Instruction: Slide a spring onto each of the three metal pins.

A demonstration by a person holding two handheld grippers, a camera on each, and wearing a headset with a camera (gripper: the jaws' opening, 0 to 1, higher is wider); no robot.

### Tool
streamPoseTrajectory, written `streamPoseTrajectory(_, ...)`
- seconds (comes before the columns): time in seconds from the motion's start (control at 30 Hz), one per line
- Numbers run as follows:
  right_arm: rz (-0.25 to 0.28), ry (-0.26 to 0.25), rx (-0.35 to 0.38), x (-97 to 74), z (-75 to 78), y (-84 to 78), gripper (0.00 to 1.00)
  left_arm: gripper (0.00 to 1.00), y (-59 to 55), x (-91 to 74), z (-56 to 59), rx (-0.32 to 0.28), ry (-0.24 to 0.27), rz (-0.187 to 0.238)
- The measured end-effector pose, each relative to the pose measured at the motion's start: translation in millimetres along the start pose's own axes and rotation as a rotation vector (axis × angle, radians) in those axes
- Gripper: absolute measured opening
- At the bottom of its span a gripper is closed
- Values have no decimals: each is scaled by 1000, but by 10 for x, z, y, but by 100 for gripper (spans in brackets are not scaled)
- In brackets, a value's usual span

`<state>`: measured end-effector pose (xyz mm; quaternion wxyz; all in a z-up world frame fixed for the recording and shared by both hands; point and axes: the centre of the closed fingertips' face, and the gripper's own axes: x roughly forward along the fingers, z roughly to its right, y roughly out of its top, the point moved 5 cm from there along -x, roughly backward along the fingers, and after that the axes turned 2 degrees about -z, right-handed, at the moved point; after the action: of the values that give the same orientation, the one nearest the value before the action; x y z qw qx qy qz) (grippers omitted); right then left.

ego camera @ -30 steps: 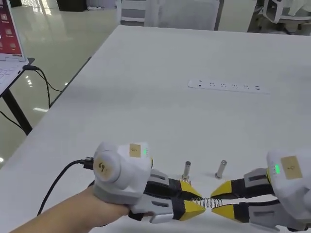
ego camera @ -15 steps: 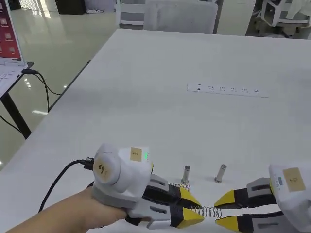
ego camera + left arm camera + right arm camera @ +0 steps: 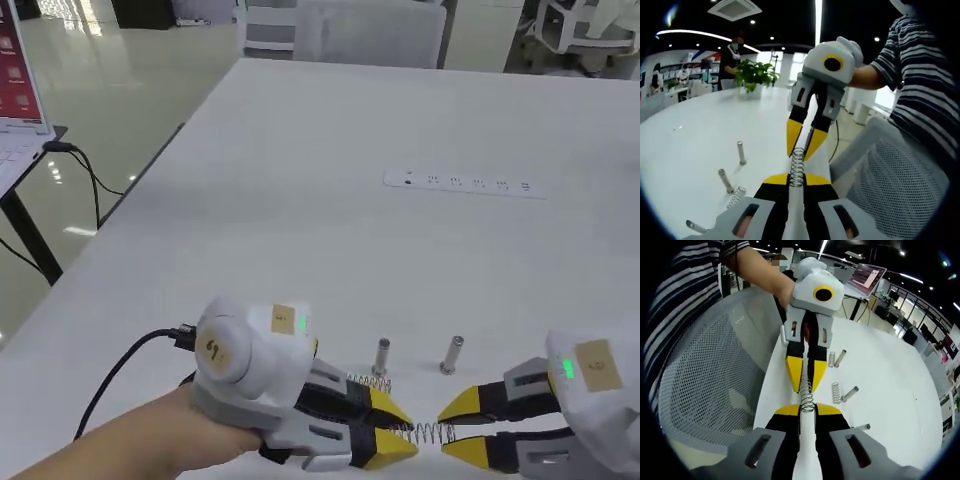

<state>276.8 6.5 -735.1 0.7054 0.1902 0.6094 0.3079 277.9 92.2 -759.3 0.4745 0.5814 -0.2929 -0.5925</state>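
A small steel spring (image 3: 431,432) hangs level just above the white table, stretched between my two grippers. My left gripper (image 3: 408,434) is shut on its left end, and its yellow jaws meet around the coil (image 3: 797,169). My right gripper (image 3: 444,431) faces it from the right with its jaws closed around the other end (image 3: 807,396). Two metal pins (image 3: 382,356) (image 3: 453,353) stand upright just beyond the jaws. A third pin (image 3: 694,227) lies flat on the table. A second spring (image 3: 366,380) lies beside the left pin, and another spring (image 3: 836,392) lies beside a pin (image 3: 850,393).
A white power strip (image 3: 465,183) lies across the table farther back. A black cable (image 3: 125,365) runs from the left gripper off the table's left edge. A mesh chair (image 3: 705,370) stands at the near edge. An open laptop (image 3: 15,90) sits on a side desk at left.
The right gripper dipped lower and outward half a second ago and has come back up. The spring stays held between both grippers. The view has shifted slightly.
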Motion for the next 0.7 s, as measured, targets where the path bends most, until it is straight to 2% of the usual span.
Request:
streamPoseTrajectory(0.2, 16, 15, -20, -60, 48, 129, 7, 2, 3, 4, -19, 9, 11, -2)
streamPoseTrajectory(0.33, 57, 33, -9, -77, 61, 239, 7, 2, 0, 4, -16, 17, 12, -2)
streamPoseTrajectory(0.43, 67, 39, -5, -60, 67, 274, 7, 2, -2, 16, -15, 23, 12, -4)
streamPoseTrajectory(0.53, 81, 39, 1, -50, 65, 302, 7, 2, 4, 24, -21, 28, 18, -6)
streamPoseTrajectory(0.63, 130, 37, 32, -41, 72, 371, 7, 2, 20, 36, -16, 31, 17, -2)
streamPoseTrajectory(0.7, 134, 30, 27, -31, 77, 388, 7, 2, 31, 54, -10, 40, 16, -4)
